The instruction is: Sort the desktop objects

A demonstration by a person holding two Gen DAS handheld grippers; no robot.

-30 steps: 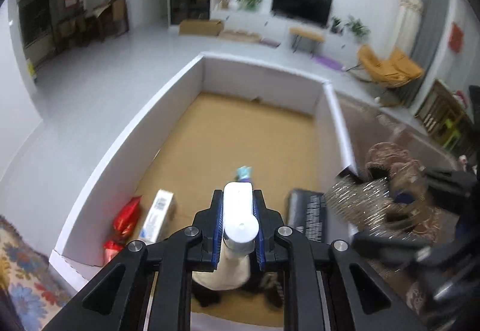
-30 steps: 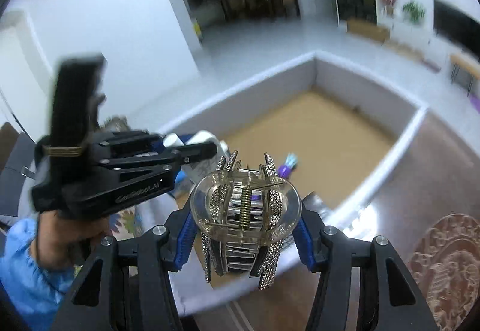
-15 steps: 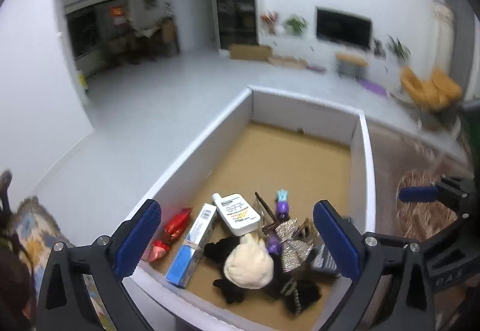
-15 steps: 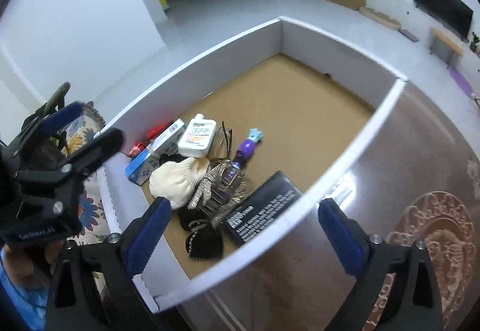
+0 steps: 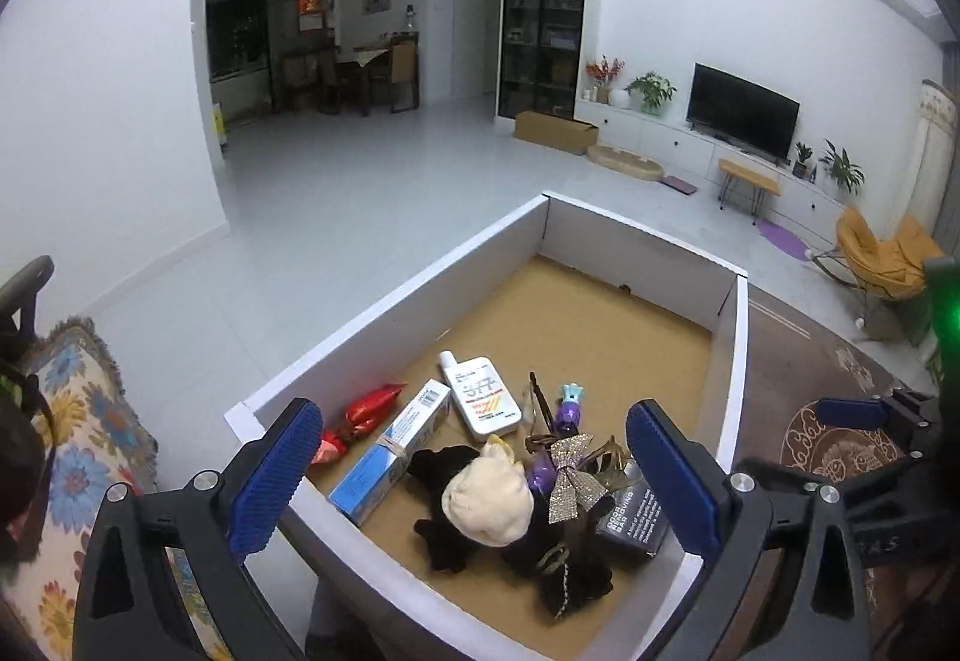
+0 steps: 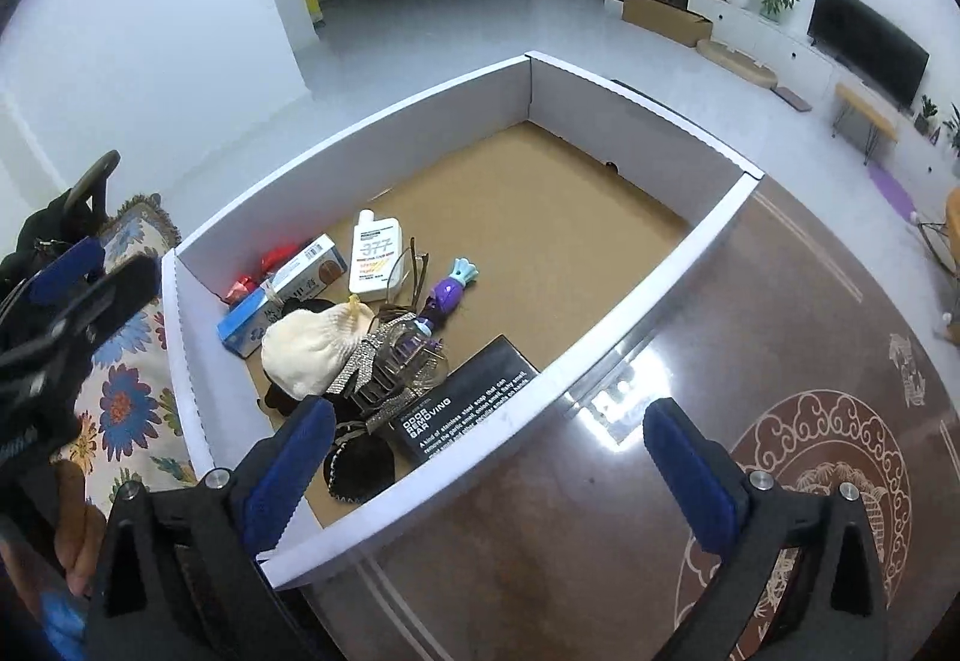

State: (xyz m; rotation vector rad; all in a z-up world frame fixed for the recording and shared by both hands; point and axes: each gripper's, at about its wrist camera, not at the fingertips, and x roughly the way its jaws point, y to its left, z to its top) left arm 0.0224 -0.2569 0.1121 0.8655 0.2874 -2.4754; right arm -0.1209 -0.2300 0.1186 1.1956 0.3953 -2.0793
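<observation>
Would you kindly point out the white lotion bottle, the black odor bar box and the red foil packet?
white lotion bottle (image 6: 375,258), right wrist view, printed front.
black odor bar box (image 6: 468,406), right wrist view, lettered top.
red foil packet (image 5: 369,409), left wrist view, middle.

black pouch (image 6: 359,466) partly hidden, box print (image 6: 282,292) unreadable

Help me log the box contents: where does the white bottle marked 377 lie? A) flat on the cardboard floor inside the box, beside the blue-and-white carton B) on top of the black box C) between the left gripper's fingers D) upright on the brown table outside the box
A: the white bottle lies flat on the box floor, next to the blue-and-white carton.
</observation>
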